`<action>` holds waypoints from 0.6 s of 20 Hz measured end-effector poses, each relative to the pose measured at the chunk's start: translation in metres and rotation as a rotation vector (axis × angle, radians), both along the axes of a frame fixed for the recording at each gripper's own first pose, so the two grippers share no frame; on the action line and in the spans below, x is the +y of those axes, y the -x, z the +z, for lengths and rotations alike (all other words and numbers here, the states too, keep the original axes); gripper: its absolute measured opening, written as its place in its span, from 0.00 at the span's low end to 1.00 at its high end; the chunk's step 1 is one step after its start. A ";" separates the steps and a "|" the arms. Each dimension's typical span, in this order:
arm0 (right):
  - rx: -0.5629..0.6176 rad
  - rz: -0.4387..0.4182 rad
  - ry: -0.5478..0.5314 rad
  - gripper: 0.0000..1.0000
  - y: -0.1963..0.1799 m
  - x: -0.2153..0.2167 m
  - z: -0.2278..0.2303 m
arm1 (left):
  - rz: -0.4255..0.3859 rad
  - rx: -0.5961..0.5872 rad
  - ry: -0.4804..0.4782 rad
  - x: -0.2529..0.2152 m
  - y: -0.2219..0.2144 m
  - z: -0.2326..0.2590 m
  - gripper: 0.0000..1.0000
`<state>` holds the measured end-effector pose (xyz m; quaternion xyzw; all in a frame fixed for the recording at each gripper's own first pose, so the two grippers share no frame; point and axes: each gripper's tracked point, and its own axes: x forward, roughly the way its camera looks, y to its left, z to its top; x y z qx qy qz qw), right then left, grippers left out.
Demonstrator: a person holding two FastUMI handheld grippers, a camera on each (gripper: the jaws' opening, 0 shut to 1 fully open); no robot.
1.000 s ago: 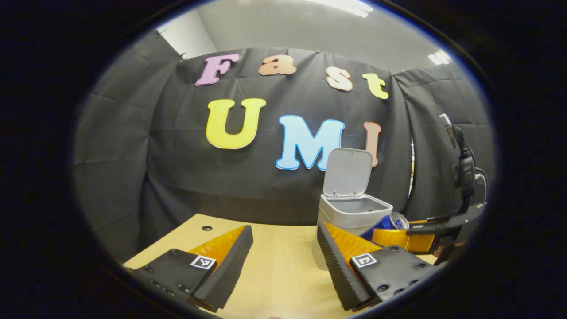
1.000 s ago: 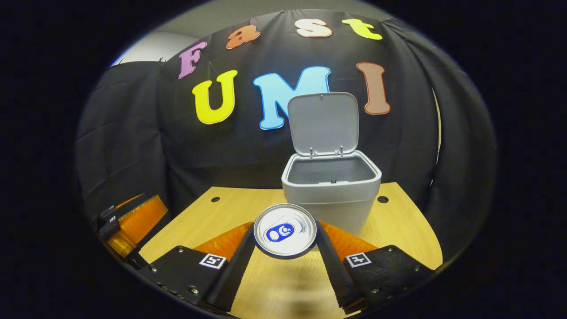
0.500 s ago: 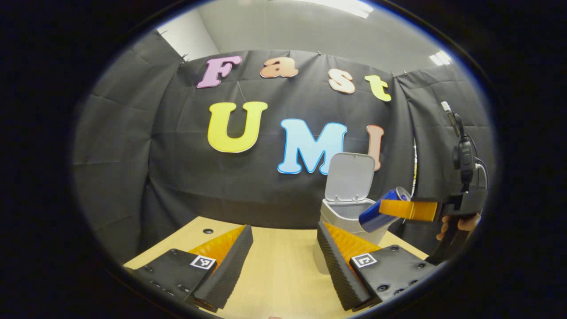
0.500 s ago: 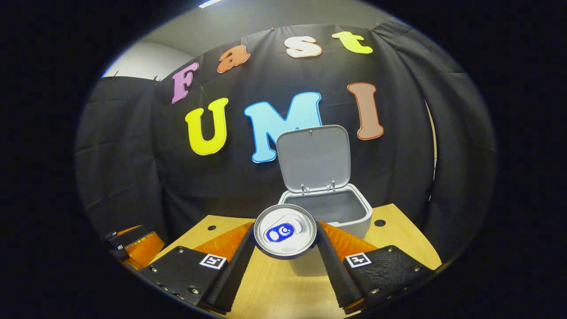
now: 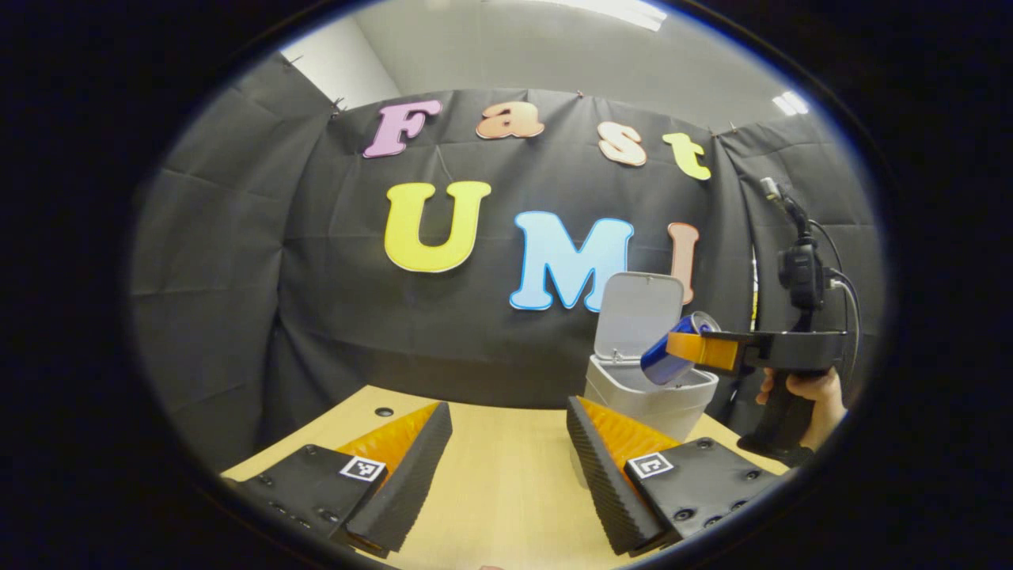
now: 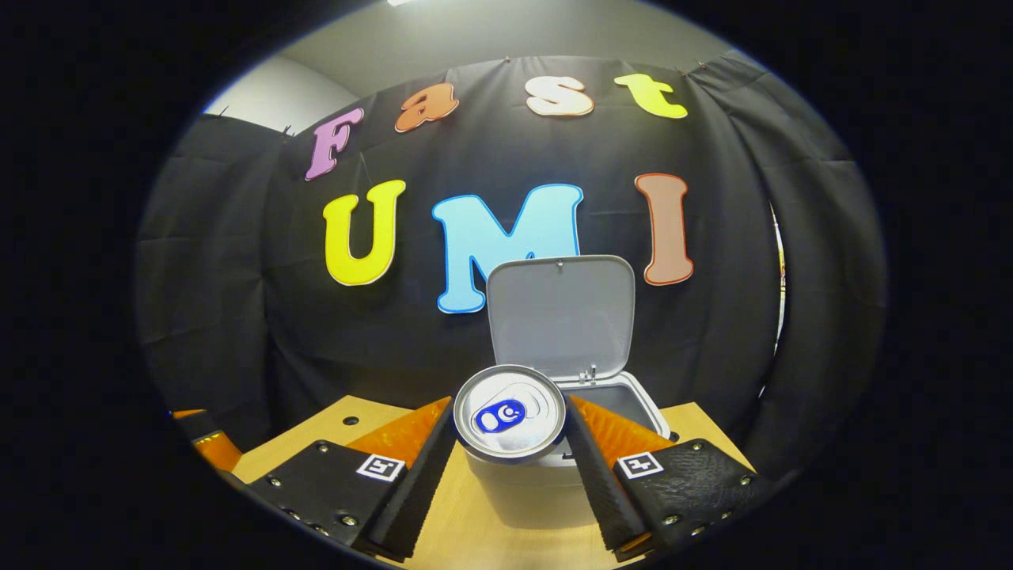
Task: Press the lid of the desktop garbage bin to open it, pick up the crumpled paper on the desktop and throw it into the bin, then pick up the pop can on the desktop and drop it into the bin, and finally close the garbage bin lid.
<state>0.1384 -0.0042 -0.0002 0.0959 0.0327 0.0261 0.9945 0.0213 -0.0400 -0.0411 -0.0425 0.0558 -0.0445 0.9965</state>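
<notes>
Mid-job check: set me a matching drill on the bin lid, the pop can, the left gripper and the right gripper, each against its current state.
Things:
1. bin lid
2. pop can
3. left gripper
4. right gripper

States:
A. open, nothing between the fingers, low over the table
B. raised upright behind the bin opening
C. clamped on the can
D. held in the air at the bin's rim

Pairs: 1-B, 2-D, 3-A, 4-C
</notes>
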 end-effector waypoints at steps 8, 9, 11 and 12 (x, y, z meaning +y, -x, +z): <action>0.073 -0.005 0.104 0.83 -0.027 0.004 -0.021 | 0.015 -0.007 0.010 0.004 0.002 0.002 0.95; 0.079 -0.008 0.112 0.83 -0.028 0.004 -0.025 | 0.017 -0.005 0.012 0.004 0.002 0.001 0.95; 0.090 -0.009 0.116 0.84 -0.029 0.004 -0.027 | 0.022 0.000 0.017 0.006 0.003 -0.001 0.95; 0.089 -0.014 0.117 0.84 -0.029 0.003 -0.027 | 0.024 0.001 0.020 0.007 0.003 -0.001 0.96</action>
